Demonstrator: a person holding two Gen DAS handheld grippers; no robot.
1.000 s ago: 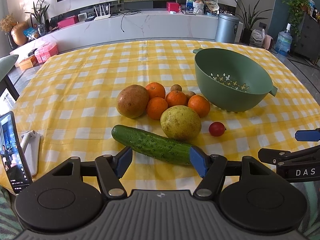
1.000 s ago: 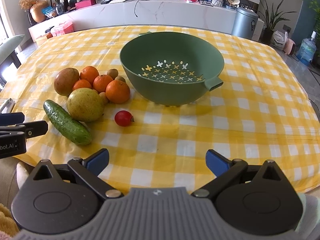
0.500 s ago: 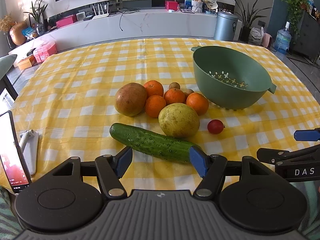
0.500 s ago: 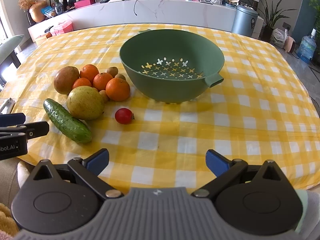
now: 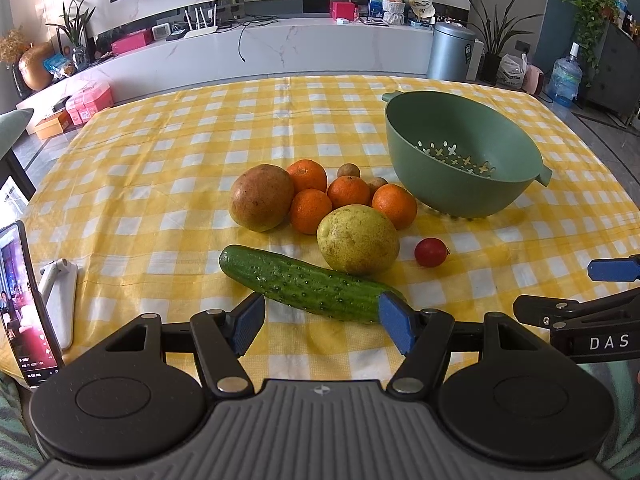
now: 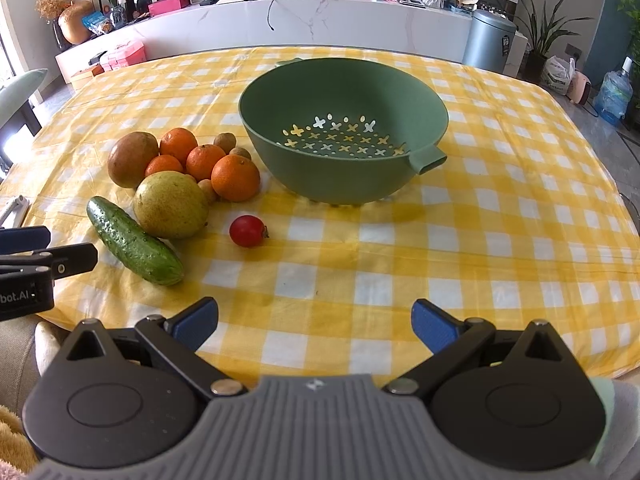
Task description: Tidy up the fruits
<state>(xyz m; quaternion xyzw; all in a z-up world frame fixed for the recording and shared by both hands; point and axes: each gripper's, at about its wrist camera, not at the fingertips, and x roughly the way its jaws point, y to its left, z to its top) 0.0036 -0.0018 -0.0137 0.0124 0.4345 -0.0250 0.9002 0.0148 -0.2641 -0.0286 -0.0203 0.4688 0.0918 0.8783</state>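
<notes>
Both tools gape empty: left tool [image 5: 322, 322] low centre, near the cucumber [image 5: 308, 289], which could roll, perhaps nudging the cherry tomato [image 5: 431, 252].

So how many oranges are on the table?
4. One is at the back beside the big brownish fruit, one in front of it, one in the middle, and one nearest the green strainer bowl. More could hide behind.

left gripper [image 5: 322, 322]: I see black linkage arms, silver pivot screws, ribbed grey housing.
right gripper [image 6: 316, 322]: same to my eye.
pads [image 5: 248, 322]: blue, textured.
markings: white "DAS", "bot.AI".
</notes>
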